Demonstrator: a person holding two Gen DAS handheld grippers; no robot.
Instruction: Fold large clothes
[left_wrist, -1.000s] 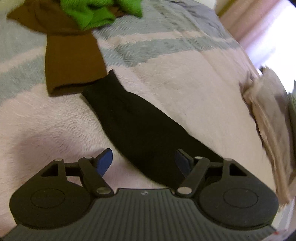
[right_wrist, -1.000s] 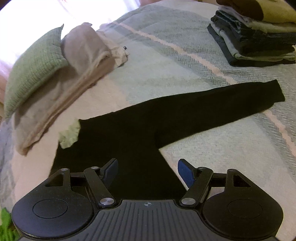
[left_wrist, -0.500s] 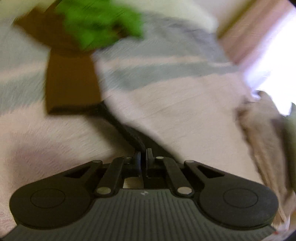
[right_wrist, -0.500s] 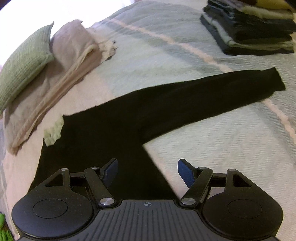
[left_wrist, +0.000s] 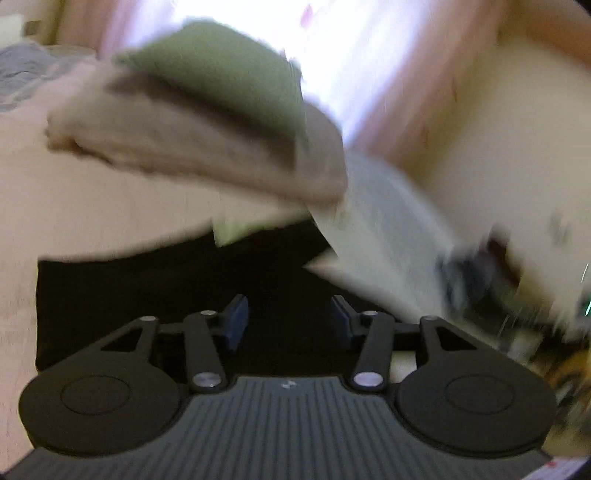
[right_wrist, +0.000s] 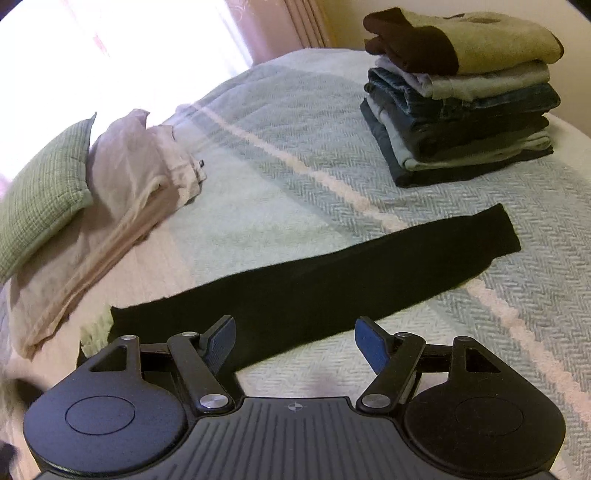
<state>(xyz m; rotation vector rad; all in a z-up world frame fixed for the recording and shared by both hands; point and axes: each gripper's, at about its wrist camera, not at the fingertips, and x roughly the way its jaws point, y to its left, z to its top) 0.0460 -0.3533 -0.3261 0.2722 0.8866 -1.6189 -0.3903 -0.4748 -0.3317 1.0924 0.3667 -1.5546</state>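
A black long-sleeved garment lies flat on the bed, one sleeve stretched out to the right toward its cuff. My right gripper is open just above the base of that sleeve, with nothing between its fingers. The left wrist view is blurred by motion. In it the black garment fills the area in front of my left gripper, which is open and empty over the cloth. A pale green label or lining shows at the garment's far edge.
A stack of folded clothes stands at the back right of the bed. A green cushion and beige folded cloth lie at the left. The striped bedspread is bare between them. A bright window is behind.
My left gripper shut on the left sleeve, swung right across the garment and has opened again. My right gripper moved right toward the other sleeve, staying open.
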